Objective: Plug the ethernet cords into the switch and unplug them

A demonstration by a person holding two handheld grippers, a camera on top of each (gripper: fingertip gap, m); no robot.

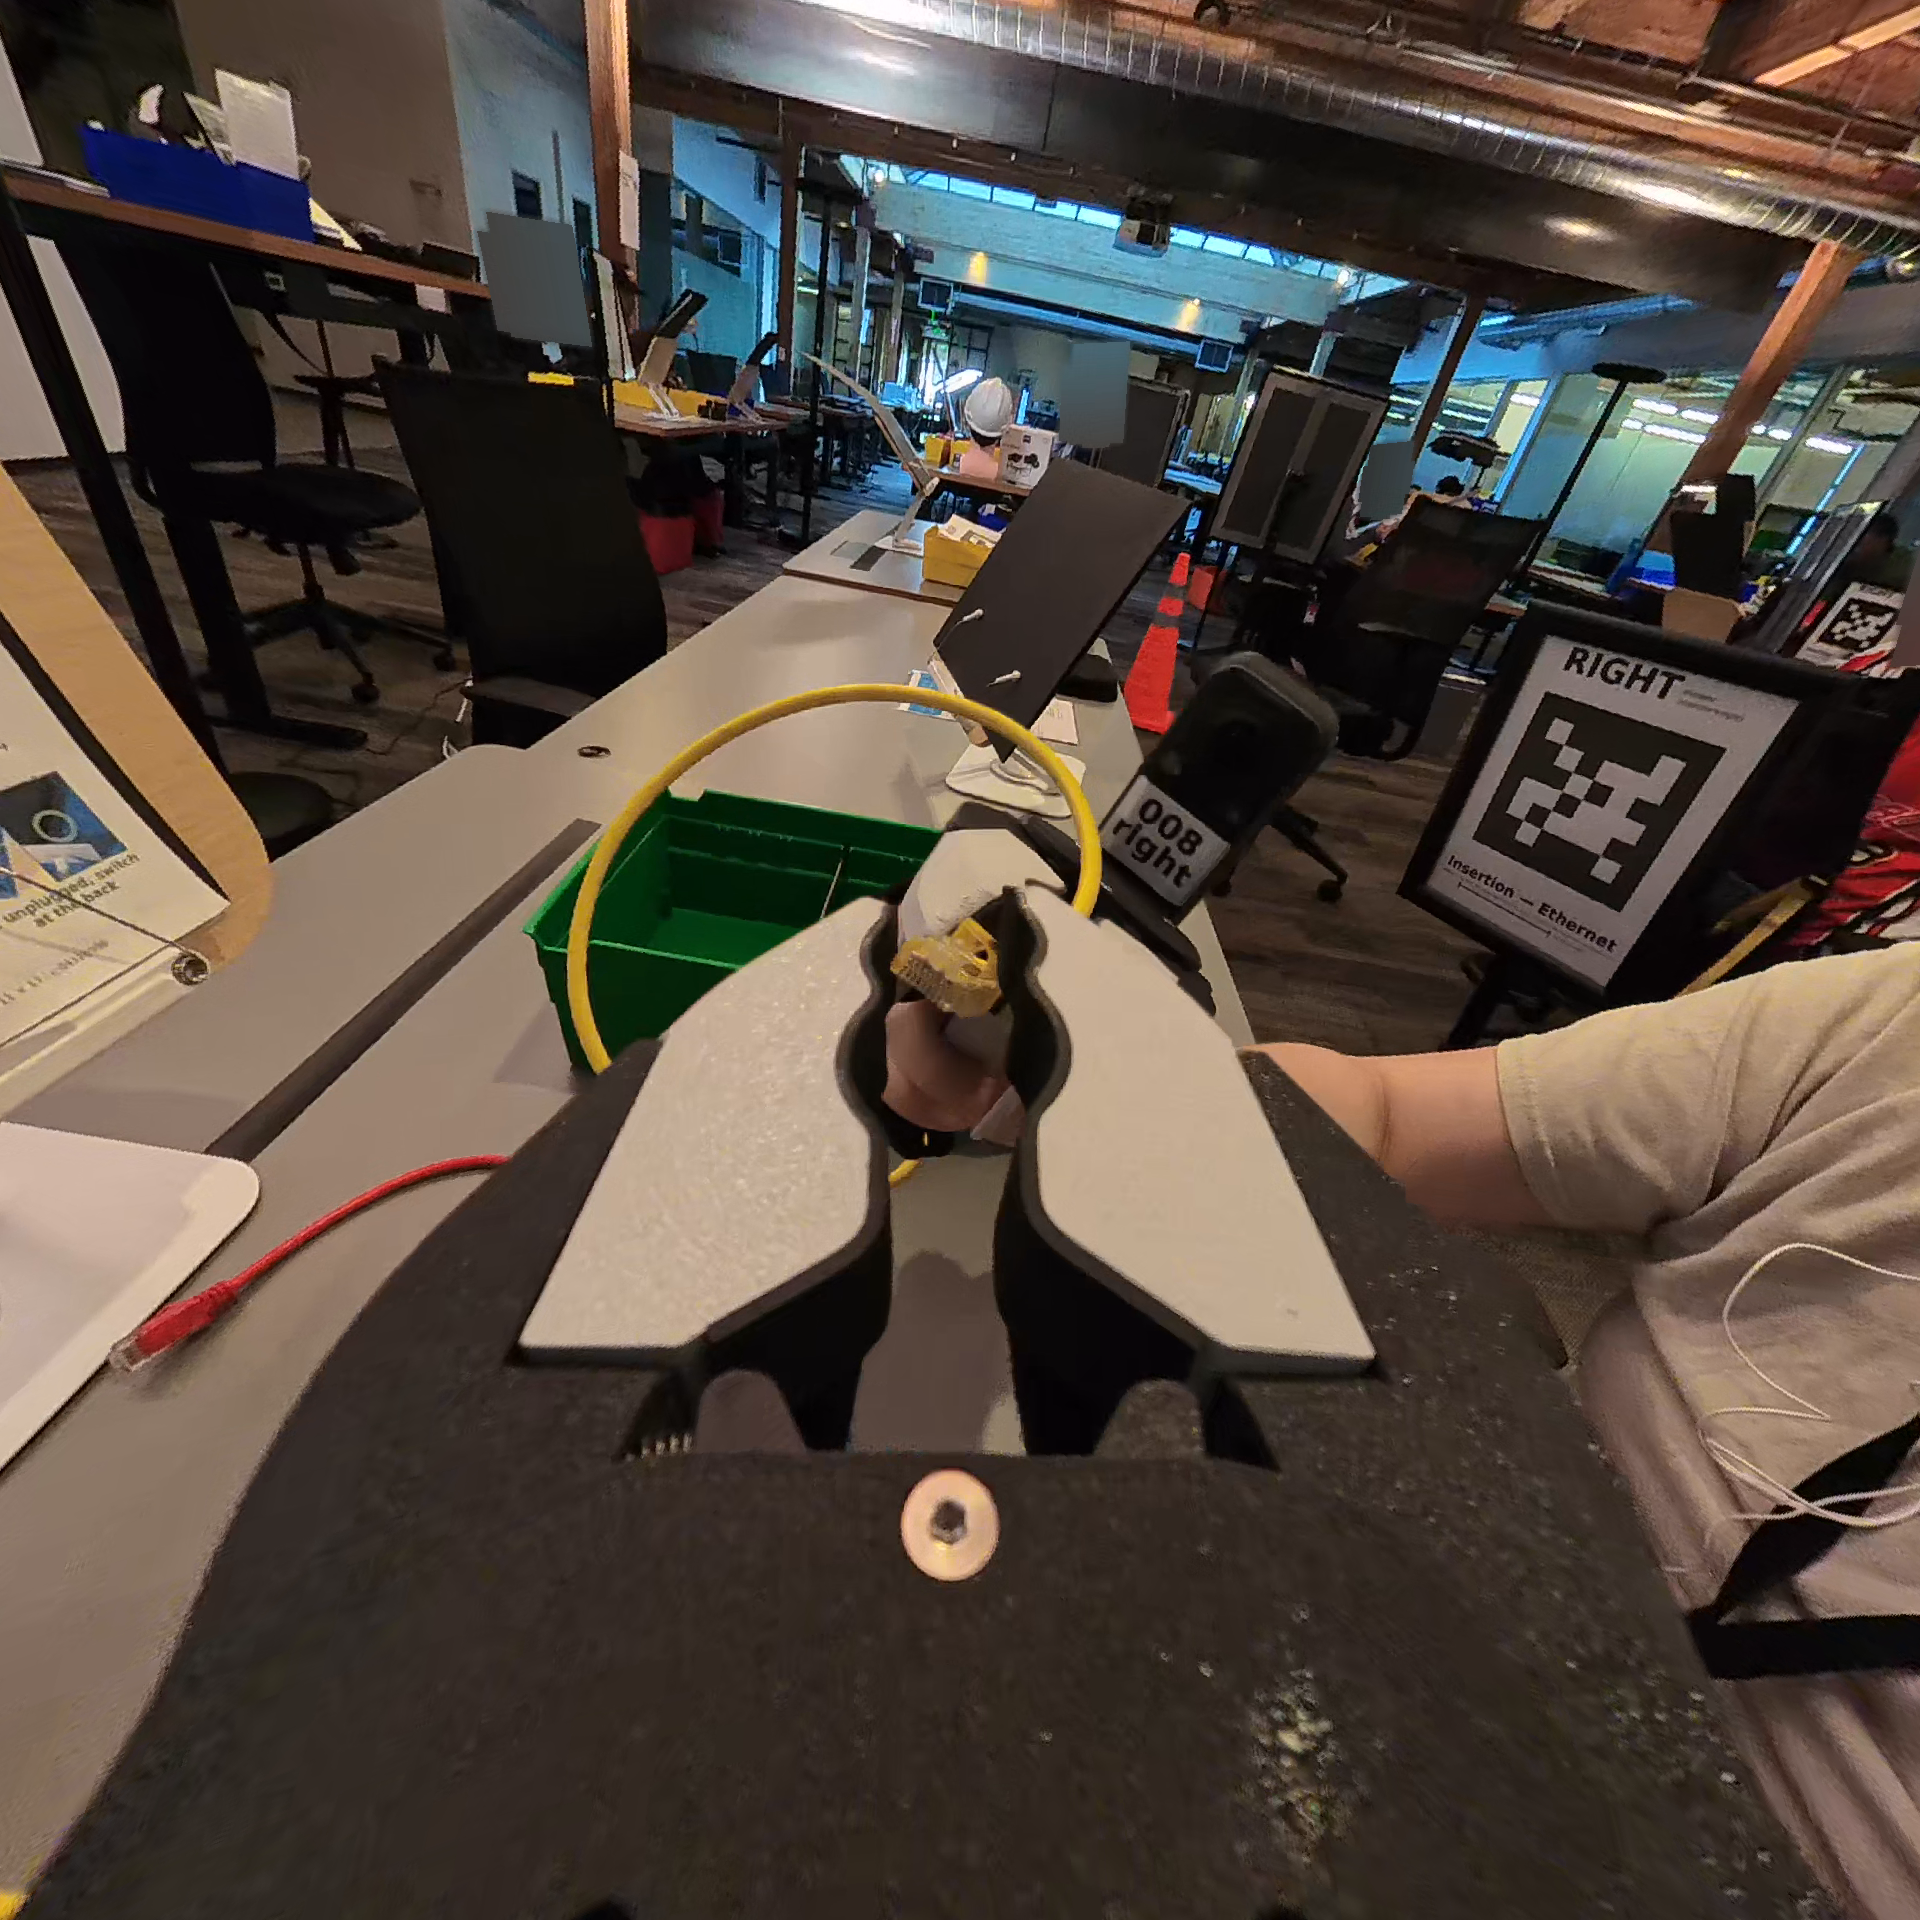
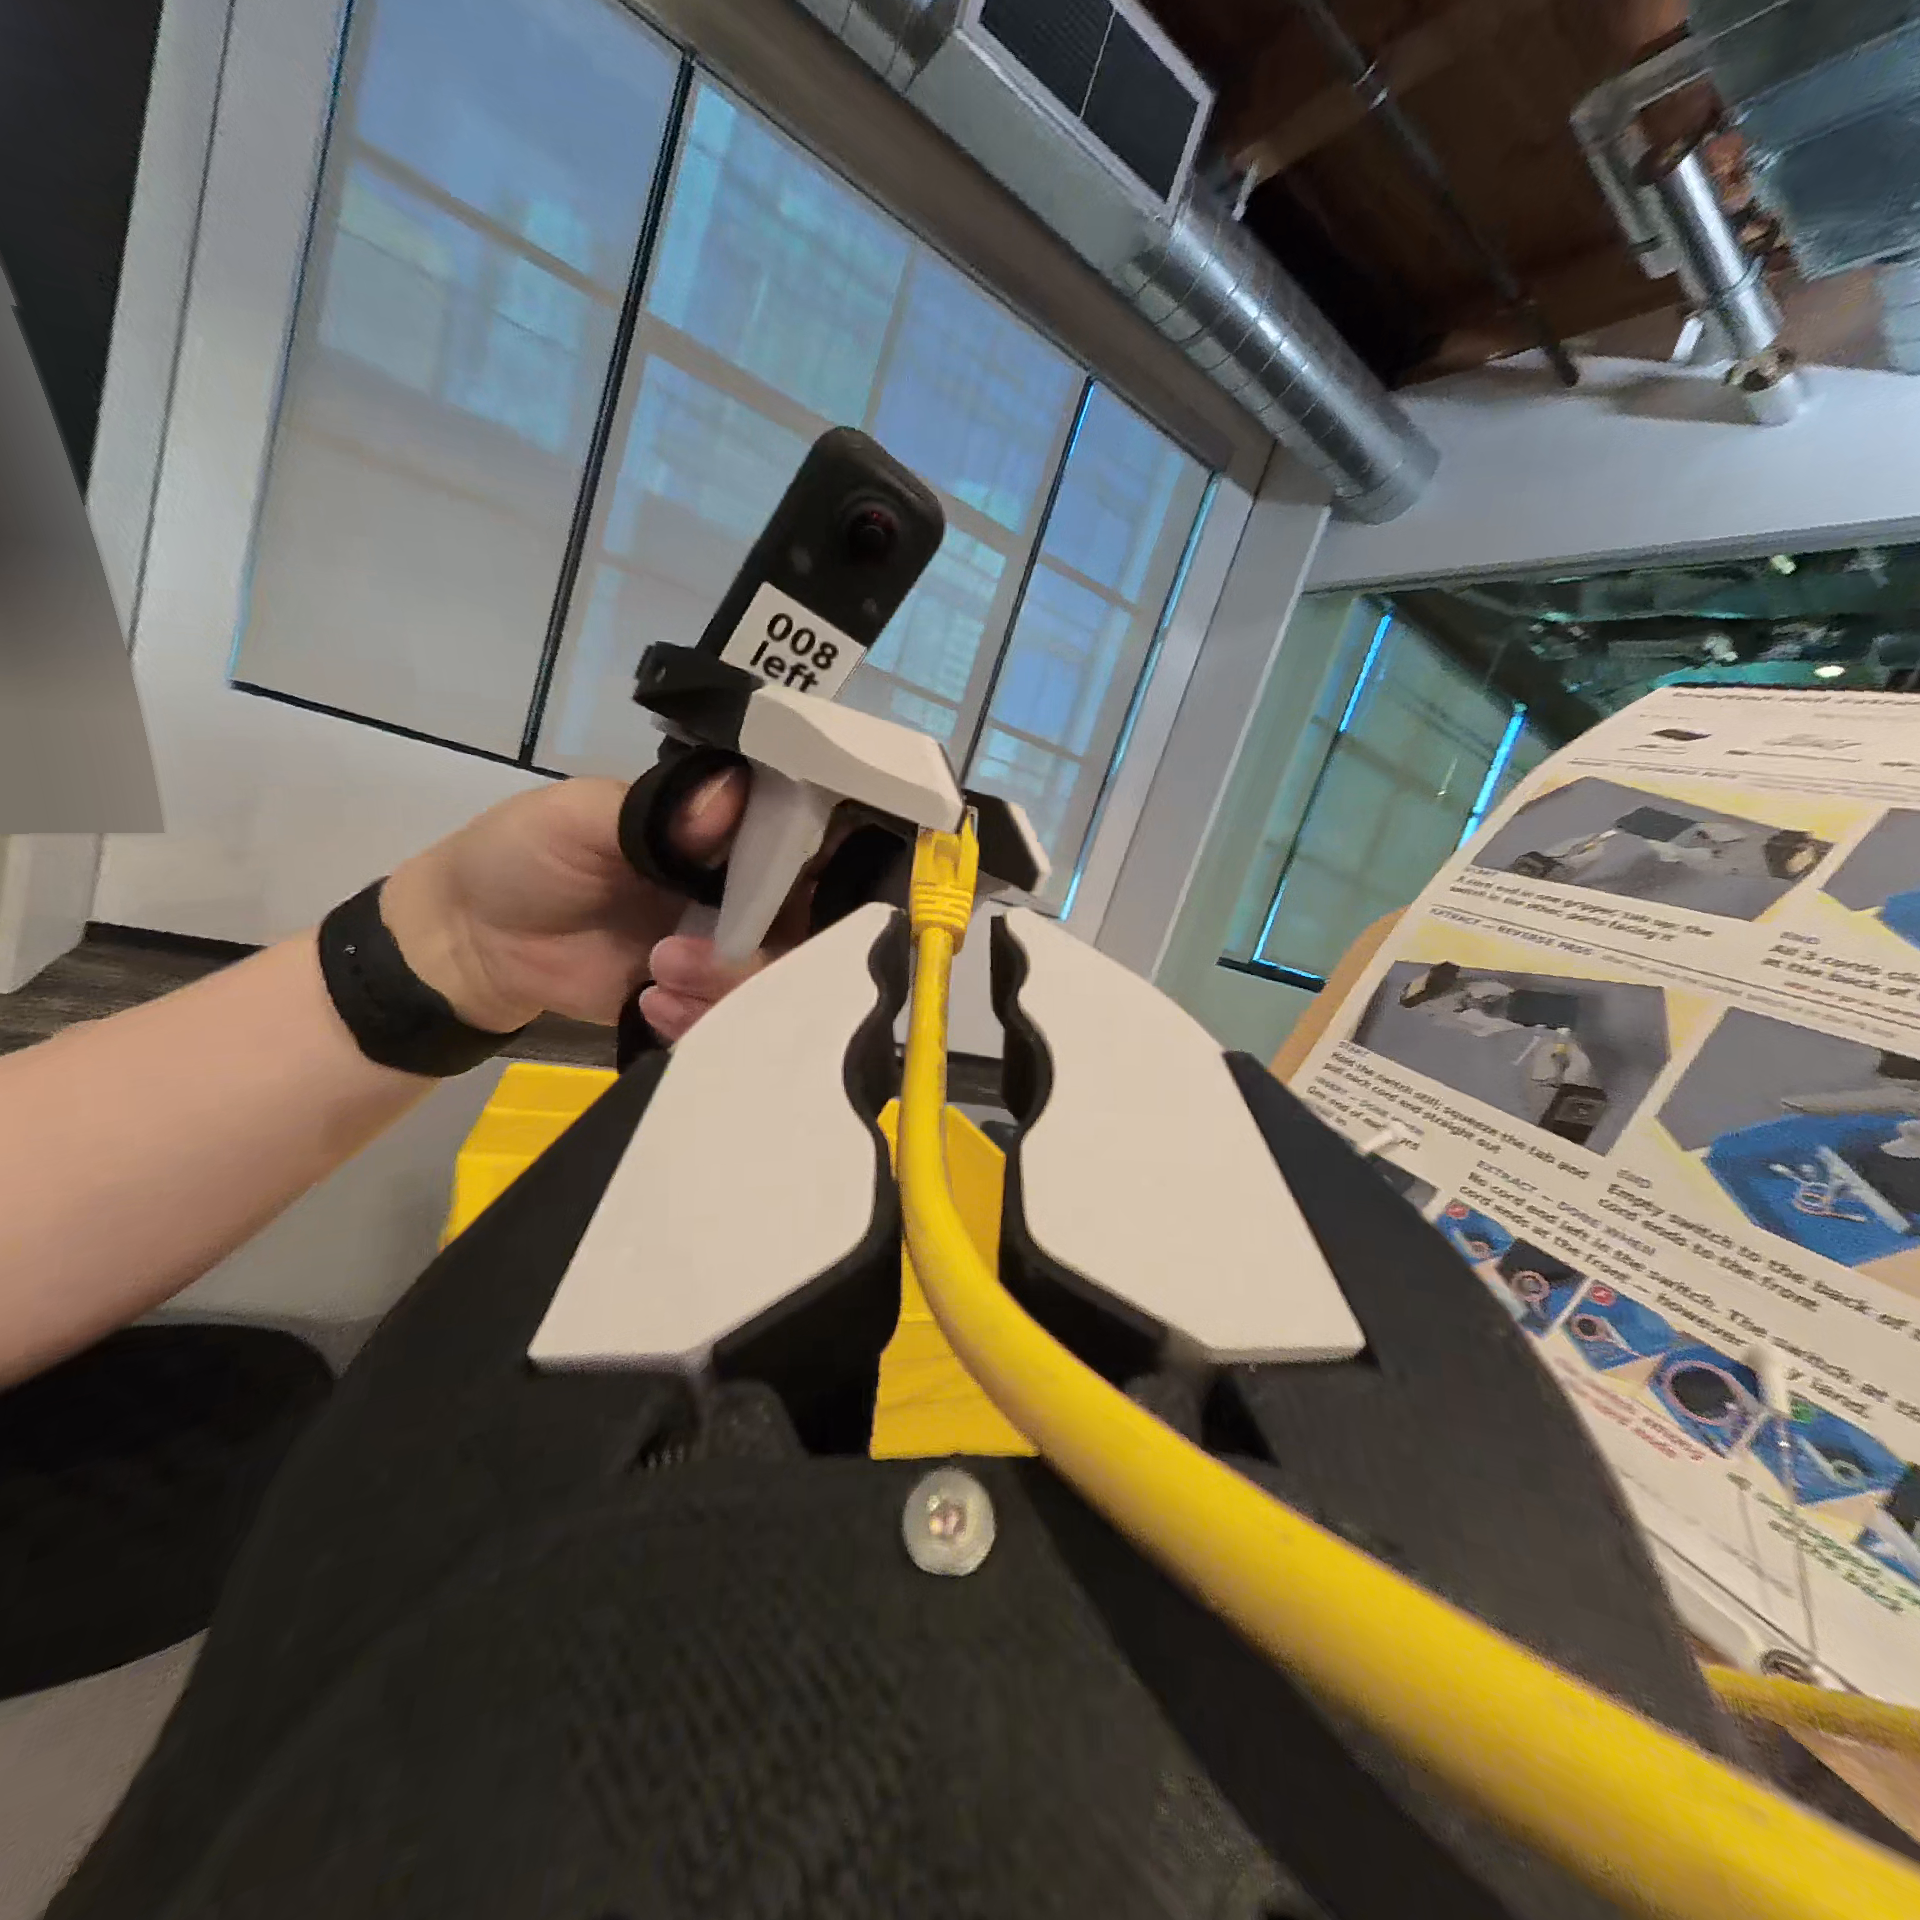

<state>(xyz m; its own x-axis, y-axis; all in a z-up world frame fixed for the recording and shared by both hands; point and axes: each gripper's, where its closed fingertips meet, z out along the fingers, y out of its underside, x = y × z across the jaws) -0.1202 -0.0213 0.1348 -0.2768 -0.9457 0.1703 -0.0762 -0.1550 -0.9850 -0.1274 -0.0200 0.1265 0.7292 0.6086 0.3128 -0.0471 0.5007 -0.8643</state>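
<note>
A: Start with the left gripper [image 1: 951, 935]. What state is it in?

B: Clenched. Its two pale fingertips grip the yellow plug [image 1: 945, 966], which lies crosswise in the narrow slot at the tips, contacts turned to the left.

A: And the right gripper [image 2: 945, 925]?

B: Released. Its jaws stand apart, and the yellow cord [image 2: 925, 1091] runs up the gap between them to the plug. There is daylight on the right side of the cord. It lies close to the left pad, though I can't tell whether it touches it.

A: So the two tools meet tip to tip?

B: Nearly. The right gripper points at the left one, with the plug's boot just past its own fingertips. A hand [image 2: 540, 914] wearing a dark wristband holds the left tool.

A: Where does the rest of the cord go?

B: From the plug it rises in a wide loop over the green bin [image 1: 727, 914], which sits on the grey table [image 1: 436, 883].

A: Any other cords?

B: A red cord [image 1: 260, 1268] lies loose on the table at the left, with its plug free. A yellow bin [image 2: 520, 1122] sits below the right tool, and an instruction sheet [image 2: 1662, 1039] is propped at its right.
</note>
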